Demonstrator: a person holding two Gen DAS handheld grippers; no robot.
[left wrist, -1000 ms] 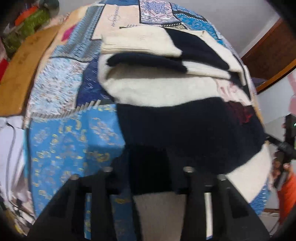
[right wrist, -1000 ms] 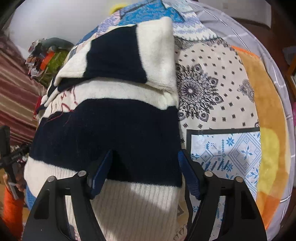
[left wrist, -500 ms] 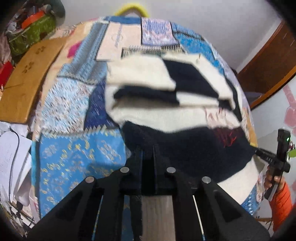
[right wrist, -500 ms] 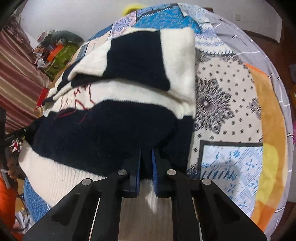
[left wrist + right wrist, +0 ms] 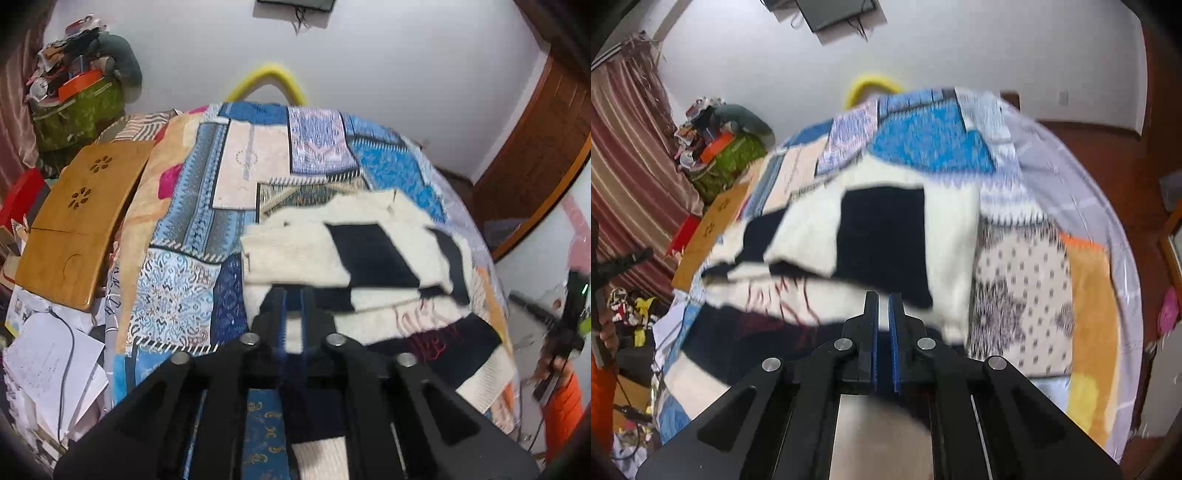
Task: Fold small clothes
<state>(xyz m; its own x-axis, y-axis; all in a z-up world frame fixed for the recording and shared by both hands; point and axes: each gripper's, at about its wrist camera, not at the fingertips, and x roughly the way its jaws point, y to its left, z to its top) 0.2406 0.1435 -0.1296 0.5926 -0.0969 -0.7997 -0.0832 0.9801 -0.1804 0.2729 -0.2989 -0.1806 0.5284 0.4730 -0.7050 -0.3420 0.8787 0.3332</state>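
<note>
left claw (image 5: 292, 314): fingers pressed close together, pinching the near hem of the sweater (image 5: 369, 258), with navy and cream knit sitting right between the blue pads

right claw (image 5: 882, 321): fingers also squeezed nearly together; looks like it's gripping the sweater's hem too, though the blur makes it hard to be sure any fabric is actually caught in there

sweater: cream and navy striped knit, lying on the bed with its sleeves folded in across the chest; near edge is being lifted off the bedding by the claws, red stitching showing on the middle band

patchwork quilt (image 5: 177, 291): blue and beige, covering the bed under the sweater

wooden lap desk (image 5: 74, 221): sitting off the bed's left side, next to loose papers (image 5: 48, 373)

yellow ring (image 5: 266, 79): peeking up behind the far end of the bed
</note>
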